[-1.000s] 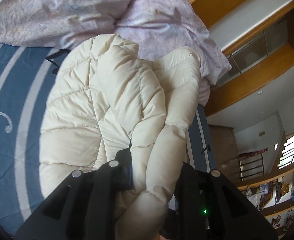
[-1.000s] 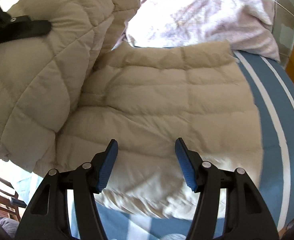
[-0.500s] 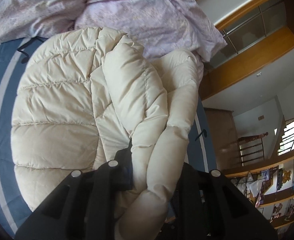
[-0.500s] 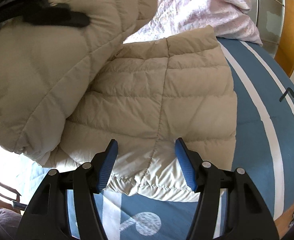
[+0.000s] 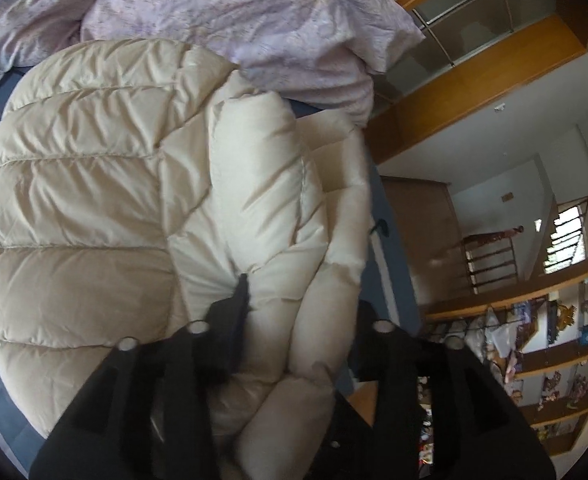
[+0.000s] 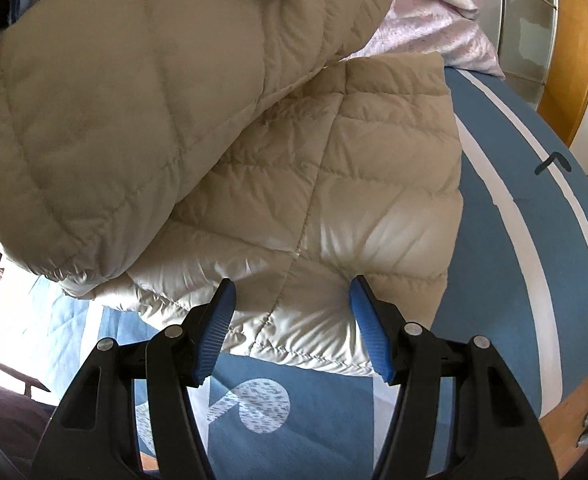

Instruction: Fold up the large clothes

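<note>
Jaws of the left hand-held gripper [image 5: 300, 312] have just been opening around a jacket [image 5: 94, 208] fold.

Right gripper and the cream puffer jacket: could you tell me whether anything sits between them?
Nothing visible does. The right gripper hangs open right over the puffer jacket, at its near hem on the blue bedspread.

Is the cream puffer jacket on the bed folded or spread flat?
Partly folded: one side of the puffer jacket is lifted over its flat half, a bunched fold between the left gripper fingers.
</note>
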{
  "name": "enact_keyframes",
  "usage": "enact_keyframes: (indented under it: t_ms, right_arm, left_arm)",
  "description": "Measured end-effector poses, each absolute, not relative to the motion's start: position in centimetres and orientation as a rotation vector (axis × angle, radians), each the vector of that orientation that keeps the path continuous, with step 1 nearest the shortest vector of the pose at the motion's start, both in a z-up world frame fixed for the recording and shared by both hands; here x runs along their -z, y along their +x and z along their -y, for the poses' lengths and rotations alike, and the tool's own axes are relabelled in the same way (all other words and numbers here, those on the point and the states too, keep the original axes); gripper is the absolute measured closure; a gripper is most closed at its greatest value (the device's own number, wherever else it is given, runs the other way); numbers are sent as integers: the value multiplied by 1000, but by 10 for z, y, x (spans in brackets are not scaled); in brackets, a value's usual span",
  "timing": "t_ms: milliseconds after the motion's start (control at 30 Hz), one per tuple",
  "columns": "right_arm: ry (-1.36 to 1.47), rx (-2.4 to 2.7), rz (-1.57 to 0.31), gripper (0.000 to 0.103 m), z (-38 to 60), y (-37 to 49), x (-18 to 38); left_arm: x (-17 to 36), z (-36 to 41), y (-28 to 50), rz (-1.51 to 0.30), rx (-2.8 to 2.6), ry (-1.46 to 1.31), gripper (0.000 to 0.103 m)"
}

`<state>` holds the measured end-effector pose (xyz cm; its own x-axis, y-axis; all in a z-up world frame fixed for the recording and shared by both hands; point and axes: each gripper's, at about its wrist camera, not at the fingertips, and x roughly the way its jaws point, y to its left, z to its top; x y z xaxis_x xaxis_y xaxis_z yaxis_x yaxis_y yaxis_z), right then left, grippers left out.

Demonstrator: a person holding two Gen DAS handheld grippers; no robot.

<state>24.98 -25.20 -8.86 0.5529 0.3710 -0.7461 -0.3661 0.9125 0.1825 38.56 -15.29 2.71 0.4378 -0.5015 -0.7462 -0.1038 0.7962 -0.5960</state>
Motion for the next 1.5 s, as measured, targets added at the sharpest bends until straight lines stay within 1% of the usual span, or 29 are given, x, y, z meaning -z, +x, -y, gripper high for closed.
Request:
enact_keyframes:
  t_ms: [200,367,467,800,1100,1267,1500]
  right_arm:
    - [6,-436,-884,42,253,256,90]
    - [9,-433,-885,42,253,255,91]
    - [9,-429,-886,42,253,254,91]
    - [11,-416,-894,42,252,251,94]
    - [19,-404,-901,41,249,249,96]
    - [24,-399,-906,41,251,256,96]
    - [29,-397,-908,41,254,262,96]
  left_arm:
    - [-47,154,386,-1077,355,-666,53]
    - [-65,153,383,-1031,370,-621,52]
    - [-66,146,380,-1025,353,-596,52]
    - [-56,96,360,-1018,235,-543,52]
    - [-33,57,344,-1024,88,-408,52]
    - [-11,52,342,-1056,58,-393,52]
    - [2,67,347,-1074,67,-357,52]
